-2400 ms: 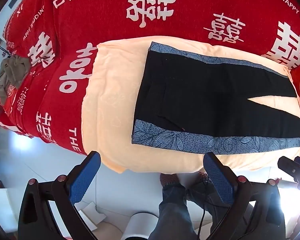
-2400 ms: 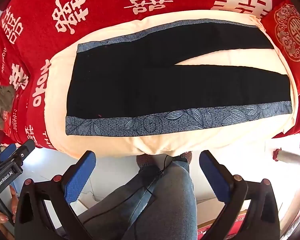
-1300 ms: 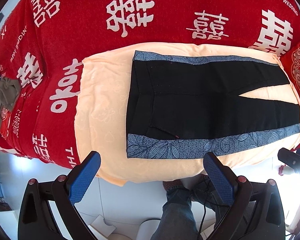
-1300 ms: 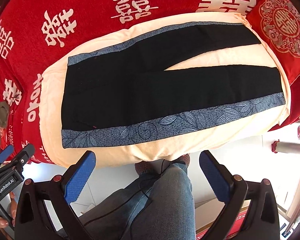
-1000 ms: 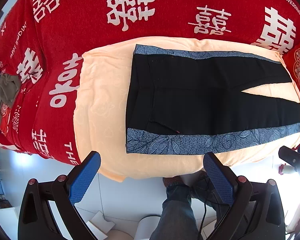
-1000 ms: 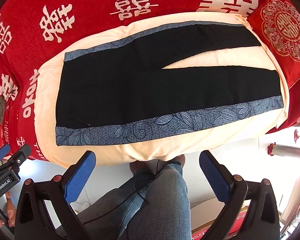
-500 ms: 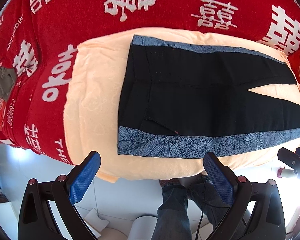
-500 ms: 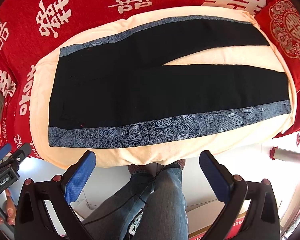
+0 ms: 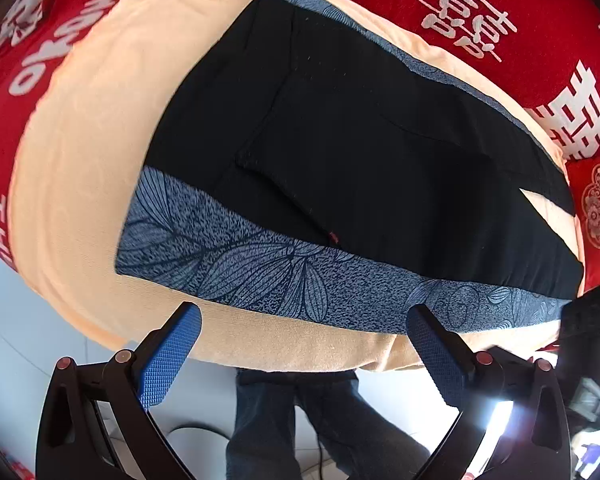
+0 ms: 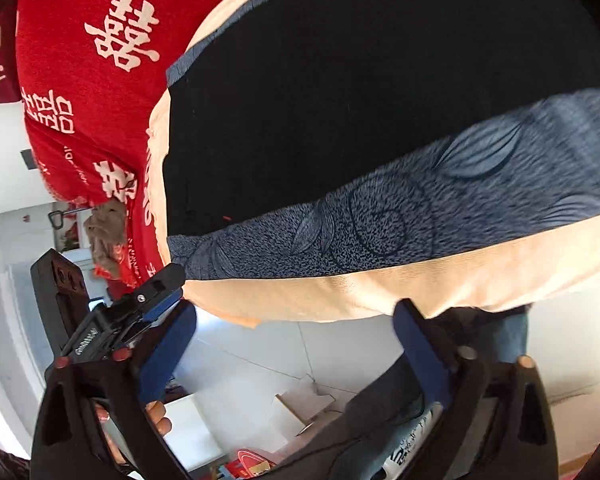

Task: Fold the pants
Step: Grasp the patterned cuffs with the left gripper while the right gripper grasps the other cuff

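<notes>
Both hand-held grippers had dropped much closer to the pants than half a second earlier, when they hung well back and the whole garment fitted in each view. The pants (image 9: 360, 152) lay flat and unfolded on a peach towel (image 9: 88, 152) spread over a red bedcover (image 9: 500, 8), waistband toward 9 o'clock and legs running off toward 3 o'clock in the left view. The left hand-held gripper (image 9: 304, 336) was released, its blue pads wide apart, poised just short of the patterned side stripe (image 9: 236, 264) along the near edge, near the waist end. The right hand-held gripper (image 10: 296, 340) was likewise spread open and empty, sitting close below the same stripe (image 10: 380, 224) farther along the leg; the left tool showed at 8 o'clock in its view. Neither touched cloth yet. The change read as an approach to pinch the near long edge at two spots, most likely to carry it over onto the far leg for a lengthwise fold. Folding itself had not begun.
</notes>
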`<state>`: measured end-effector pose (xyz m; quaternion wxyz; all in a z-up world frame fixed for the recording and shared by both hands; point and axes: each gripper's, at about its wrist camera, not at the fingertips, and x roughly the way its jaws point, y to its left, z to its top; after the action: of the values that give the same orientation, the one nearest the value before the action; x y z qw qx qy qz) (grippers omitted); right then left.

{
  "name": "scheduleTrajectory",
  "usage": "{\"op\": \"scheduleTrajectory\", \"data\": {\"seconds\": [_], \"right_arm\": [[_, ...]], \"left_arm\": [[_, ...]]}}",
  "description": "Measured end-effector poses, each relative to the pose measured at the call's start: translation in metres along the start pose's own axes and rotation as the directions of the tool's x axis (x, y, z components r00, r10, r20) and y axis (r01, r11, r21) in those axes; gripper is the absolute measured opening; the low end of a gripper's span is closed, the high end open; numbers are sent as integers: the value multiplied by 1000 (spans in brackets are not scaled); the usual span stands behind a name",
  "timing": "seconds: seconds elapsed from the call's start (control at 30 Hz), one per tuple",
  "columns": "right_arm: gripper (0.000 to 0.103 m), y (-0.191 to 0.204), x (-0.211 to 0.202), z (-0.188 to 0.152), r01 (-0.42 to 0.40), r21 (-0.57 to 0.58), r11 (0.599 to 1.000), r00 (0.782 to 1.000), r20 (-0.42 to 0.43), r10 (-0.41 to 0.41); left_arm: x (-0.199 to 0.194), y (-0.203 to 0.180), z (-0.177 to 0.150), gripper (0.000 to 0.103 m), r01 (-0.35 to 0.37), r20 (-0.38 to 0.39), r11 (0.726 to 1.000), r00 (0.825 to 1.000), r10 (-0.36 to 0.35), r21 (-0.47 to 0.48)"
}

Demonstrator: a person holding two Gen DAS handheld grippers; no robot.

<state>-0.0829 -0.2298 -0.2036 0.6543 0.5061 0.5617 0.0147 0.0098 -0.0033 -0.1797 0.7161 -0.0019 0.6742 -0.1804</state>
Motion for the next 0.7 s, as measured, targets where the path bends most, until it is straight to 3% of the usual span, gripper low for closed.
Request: {"op": "scheduleTrajectory", "data": {"seconds": [0.03, 0.07, 0.23, 0.3, 0.37, 0.47, 0.63, 0.7], "right_arm": [[65, -6, 9, -1, -17, 7, 1000, 1000, -5, 17], [58, -14, 19, -1, -40, 24, 999, 999, -11, 40], [58, -38, 41, 4, -151, 110, 982, 989, 23, 149], [51, -39, 41, 7, -195, 129, 972, 981, 47, 190], [9, -35, 38, 13, -259, 144, 955, 965, 73, 251], [8, -21, 22, 23, -267, 105, 958, 961, 104, 257], [8, 0, 2, 19, -282, 23, 959, 956, 94, 279], [8, 0, 1, 17, -274, 7, 962, 959, 79, 272]], "left_arm": [[5, 4, -3, 103, 10, -1, 1000, 1000, -10, -8], [10, 8, -6, 103, 20, -5, 1000, 1000, -20, -19], [27, 22, -7, 103, 71, -17, 995, 997, -72, -71], [31, 22, -8, 103, 86, -18, 993, 996, -88, -78], [33, 24, -9, 103, 117, -18, 989, 993, -120, -94], [37, 27, -2, 103, 181, -13, 970, 983, -185, -164], [35, 39, 20, 102, 279, 63, 906, 960, -274, -318], [36, 40, 28, 77, 293, 86, 899, 956, -280, -325]]}}
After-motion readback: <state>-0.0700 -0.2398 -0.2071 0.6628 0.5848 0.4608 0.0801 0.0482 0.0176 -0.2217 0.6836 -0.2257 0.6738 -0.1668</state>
